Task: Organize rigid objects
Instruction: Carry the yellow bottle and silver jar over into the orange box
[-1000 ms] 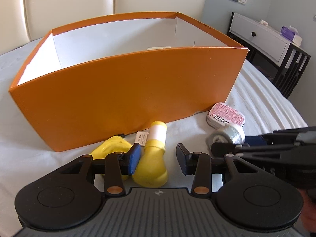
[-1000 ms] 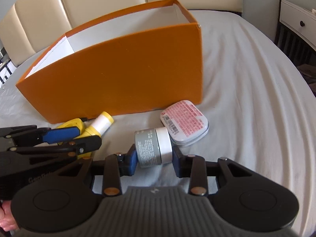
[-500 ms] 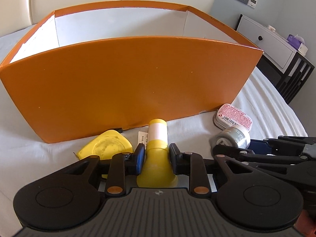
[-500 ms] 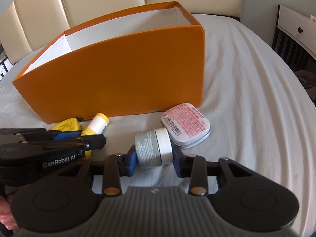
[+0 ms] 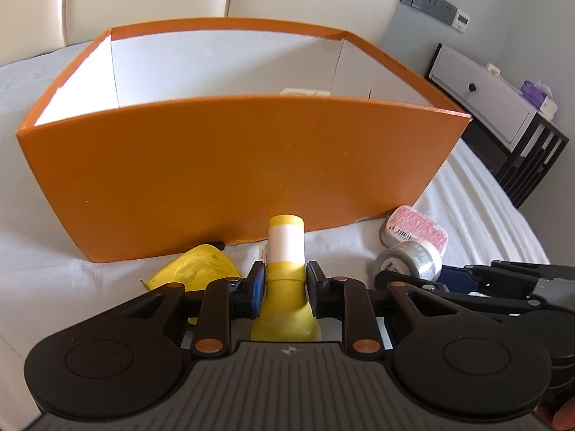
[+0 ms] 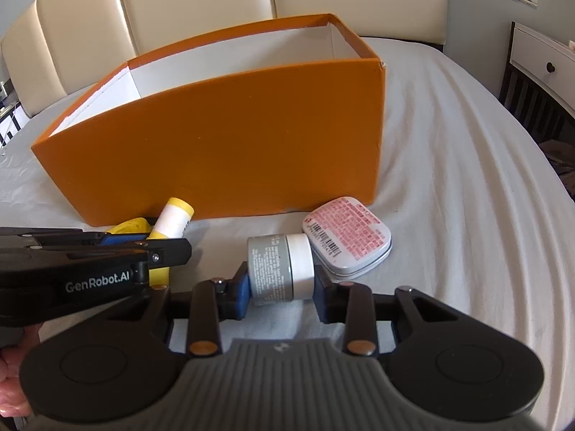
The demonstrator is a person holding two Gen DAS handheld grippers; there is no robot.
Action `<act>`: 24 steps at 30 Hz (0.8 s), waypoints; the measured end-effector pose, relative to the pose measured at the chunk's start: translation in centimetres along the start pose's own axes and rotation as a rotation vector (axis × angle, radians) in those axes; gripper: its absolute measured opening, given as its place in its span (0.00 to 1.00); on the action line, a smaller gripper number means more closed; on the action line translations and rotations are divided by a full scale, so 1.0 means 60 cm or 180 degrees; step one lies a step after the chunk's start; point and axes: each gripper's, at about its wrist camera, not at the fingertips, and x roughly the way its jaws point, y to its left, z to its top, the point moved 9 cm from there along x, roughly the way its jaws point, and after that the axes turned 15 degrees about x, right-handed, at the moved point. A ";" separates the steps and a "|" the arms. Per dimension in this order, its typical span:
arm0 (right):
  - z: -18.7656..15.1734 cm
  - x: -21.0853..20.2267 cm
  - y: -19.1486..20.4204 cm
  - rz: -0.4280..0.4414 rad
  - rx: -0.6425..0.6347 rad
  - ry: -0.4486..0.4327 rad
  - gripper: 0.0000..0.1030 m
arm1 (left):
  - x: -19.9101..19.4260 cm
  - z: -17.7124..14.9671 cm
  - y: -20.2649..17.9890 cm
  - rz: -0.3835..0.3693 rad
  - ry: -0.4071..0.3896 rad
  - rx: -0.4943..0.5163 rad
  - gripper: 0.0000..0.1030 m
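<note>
My left gripper (image 5: 284, 283) clamps the yellow bottle (image 5: 285, 269), its length pointing at the orange box (image 5: 233, 168) ahead; my right gripper (image 6: 281, 289) grips the grey jar (image 6: 278, 267) end to end.

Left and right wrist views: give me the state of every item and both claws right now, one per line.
Left claw: shut on the yellow bottle.
Right claw: shut on the grey jar.
Yellow plastic bottle with white band: gripped at its neck, lying down.
Grey jar with white lid: on its side, lid closed, clamped.
Pink-labelled flat metal tin: closed, on the sheet.
Yellow tape measure: on the sheet, untouched.
Orange cardboard box: open-topped; contents mostly hidden.
</note>
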 end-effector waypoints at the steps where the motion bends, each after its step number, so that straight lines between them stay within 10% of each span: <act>1: 0.001 -0.004 0.001 0.0013 -0.0012 -0.0016 0.33 | -0.005 0.001 0.000 0.0005 -0.0026 -0.0016 0.26; 24: 0.062 -0.135 0.049 0.0178 -0.0419 -0.0496 0.33 | -0.139 0.060 0.009 0.0309 -0.0517 -0.0044 0.26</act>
